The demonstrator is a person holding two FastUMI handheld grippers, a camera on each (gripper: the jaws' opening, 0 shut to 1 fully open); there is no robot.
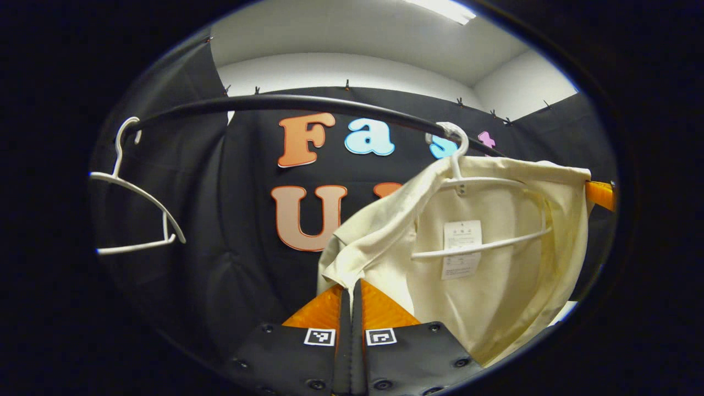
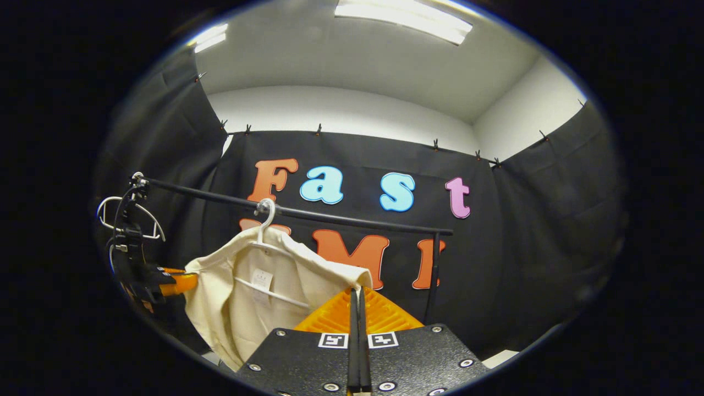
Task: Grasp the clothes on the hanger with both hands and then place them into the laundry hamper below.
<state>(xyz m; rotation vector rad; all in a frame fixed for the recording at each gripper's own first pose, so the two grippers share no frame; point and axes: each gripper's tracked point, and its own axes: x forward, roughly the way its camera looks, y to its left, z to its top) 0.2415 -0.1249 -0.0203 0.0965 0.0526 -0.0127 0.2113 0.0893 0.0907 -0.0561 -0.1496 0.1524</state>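
While the cream garment (image 1: 484, 275) hangs on its white hanger (image 1: 478, 181) from the black rail (image 1: 308, 103), each of the two tongs grips one of its upper corners. Seen from the left gripper view, the left gripper (image 1: 350, 289) has its fingers pressed together on a fold at the shoulder edge of the cloth, and the garment spreads up and to the right of it toward the hanger hook. Seen from the right gripper view, the right gripper (image 2: 358, 294) is likewise closed on the opposite shoulder corner, with the cloth falling away to its left. The garment's long axis between the two grips runs roughly along the rail, so both hands are equally at the cloth, one per end. A second, bare hanger (image 1: 137, 209) hangs near the far end of the rail. The hamper lies somewhere below. The coming move probably calls for drawing both corners off the hanger's arms together and then lowering; the hook could catch and swing with the cloth.
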